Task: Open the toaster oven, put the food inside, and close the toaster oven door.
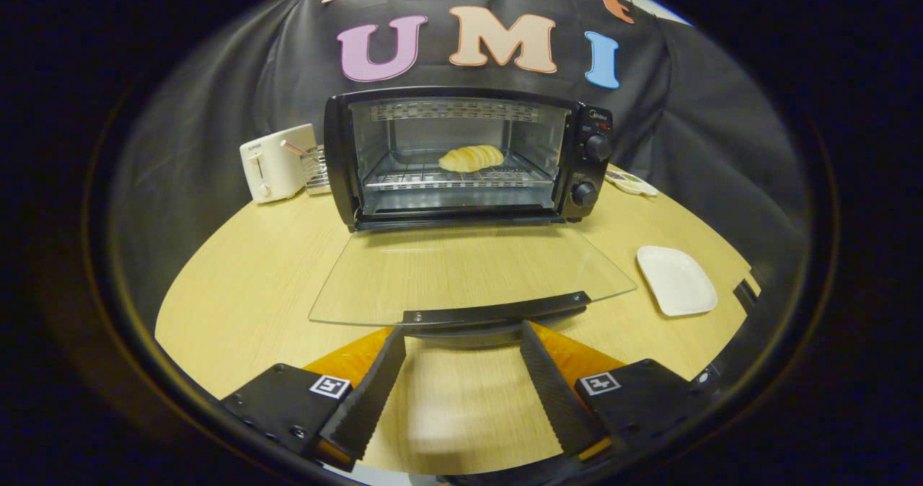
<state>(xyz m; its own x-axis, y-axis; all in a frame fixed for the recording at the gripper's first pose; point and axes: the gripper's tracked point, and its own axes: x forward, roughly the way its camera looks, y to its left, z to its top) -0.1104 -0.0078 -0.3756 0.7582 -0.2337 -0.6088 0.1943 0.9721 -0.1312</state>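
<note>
At twelve o'clock on the round wooden table (238, 284) stands one toaster oven (469, 158), its one glass door (469, 273) folded flat toward the gripper (461, 342), whose jaws stand wide, holding nothing, tips just under the door's handle (497, 309). One bread roll (471, 158) already lies on the rack inside. Lifting unevenly could let the handle slip off the fingertips and the door drop. One white pop-up toaster (274, 161) sits at ten o'clock, one empty white plate (676, 280) at three.
</note>
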